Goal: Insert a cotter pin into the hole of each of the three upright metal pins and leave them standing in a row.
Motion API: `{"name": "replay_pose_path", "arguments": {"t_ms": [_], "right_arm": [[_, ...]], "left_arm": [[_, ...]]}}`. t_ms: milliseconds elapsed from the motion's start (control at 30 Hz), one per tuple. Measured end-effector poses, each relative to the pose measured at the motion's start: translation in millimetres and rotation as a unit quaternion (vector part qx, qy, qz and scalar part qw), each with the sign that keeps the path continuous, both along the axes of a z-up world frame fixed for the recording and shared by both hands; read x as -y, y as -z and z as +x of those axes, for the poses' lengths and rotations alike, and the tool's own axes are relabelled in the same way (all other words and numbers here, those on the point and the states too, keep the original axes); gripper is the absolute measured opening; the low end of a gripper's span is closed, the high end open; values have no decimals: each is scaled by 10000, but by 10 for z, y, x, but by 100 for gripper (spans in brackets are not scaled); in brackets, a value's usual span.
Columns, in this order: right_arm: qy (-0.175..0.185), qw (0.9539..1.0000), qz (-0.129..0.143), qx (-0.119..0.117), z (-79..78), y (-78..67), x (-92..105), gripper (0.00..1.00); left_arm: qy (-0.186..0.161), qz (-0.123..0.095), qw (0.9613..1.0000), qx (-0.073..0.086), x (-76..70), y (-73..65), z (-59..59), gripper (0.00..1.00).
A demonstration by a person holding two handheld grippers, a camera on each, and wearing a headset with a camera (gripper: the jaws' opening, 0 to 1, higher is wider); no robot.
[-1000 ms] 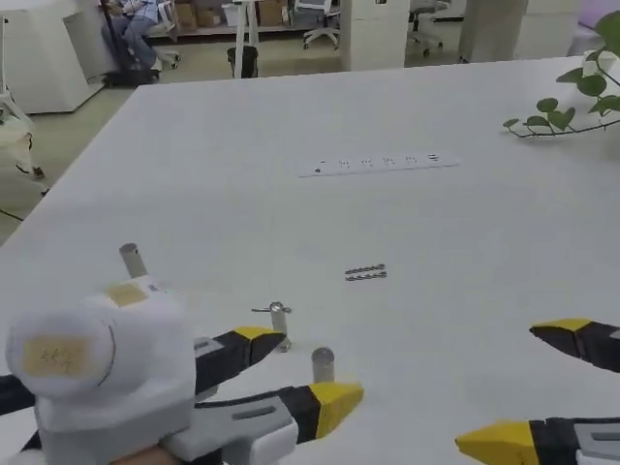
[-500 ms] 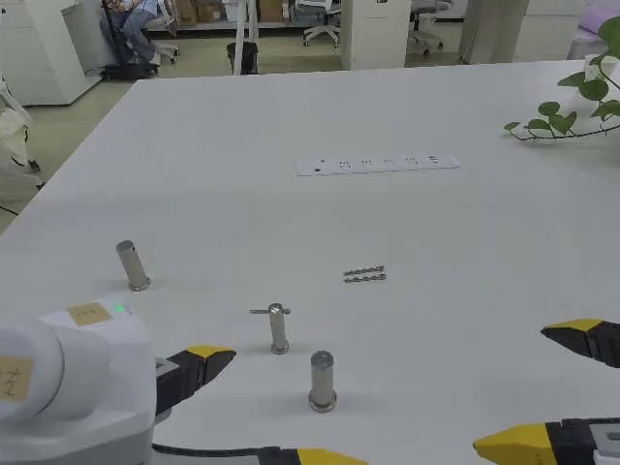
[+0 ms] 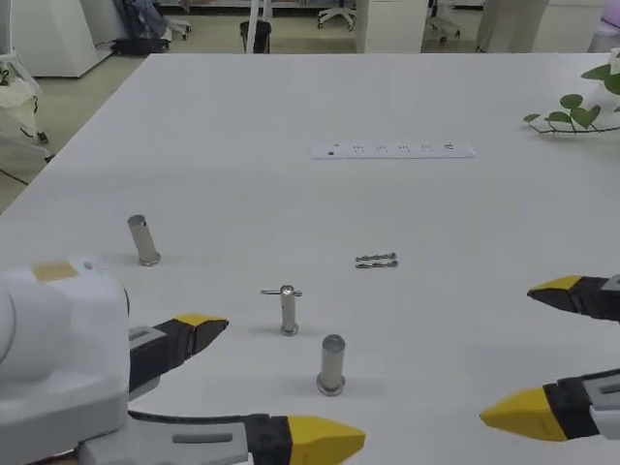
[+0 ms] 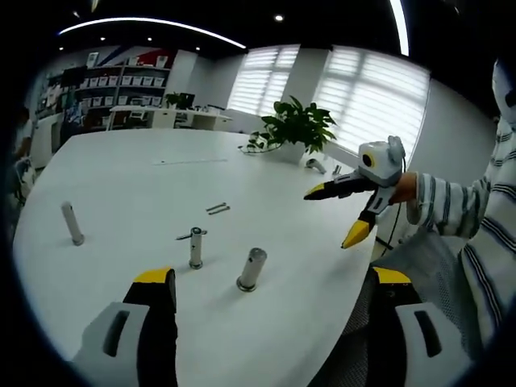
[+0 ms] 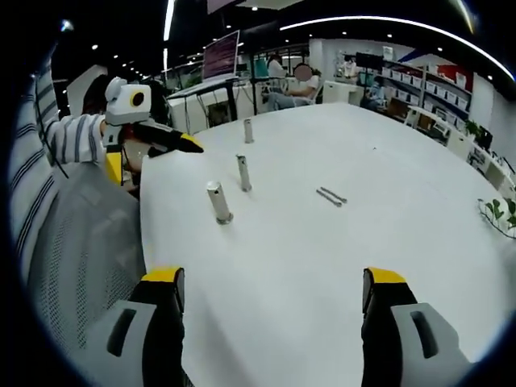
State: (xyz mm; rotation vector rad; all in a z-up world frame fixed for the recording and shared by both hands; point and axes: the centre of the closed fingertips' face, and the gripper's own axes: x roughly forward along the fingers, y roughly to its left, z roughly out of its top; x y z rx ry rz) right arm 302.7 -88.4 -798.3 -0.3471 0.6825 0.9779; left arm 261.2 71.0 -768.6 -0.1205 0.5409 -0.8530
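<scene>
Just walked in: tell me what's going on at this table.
A person holds the left tongs and right tongs open and empty over the table. Of three upright metal pins, the middle pin carries a cotter pin; the left pin and nearest pin are bare. Two loose cotter pins lie beyond them.

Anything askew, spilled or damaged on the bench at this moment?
Nothing is spilled or damaged. All three pins stand; the middle pin carries a cotter pin, the near pin and far-left pin are bare. Two loose cotter pins lie side by side. The only oddity: the far-left pin stands well apart from the others.
</scene>
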Motion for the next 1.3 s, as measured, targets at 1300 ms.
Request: {"name": "replay_pose_path", "arguments": {"t_ms": [1300], "right_arm": [[-1788,9820,-504,-332,902,212,-669,73]], "left_arm": [[-194,-159,9986,-457,-12,213,-96,99]]}}
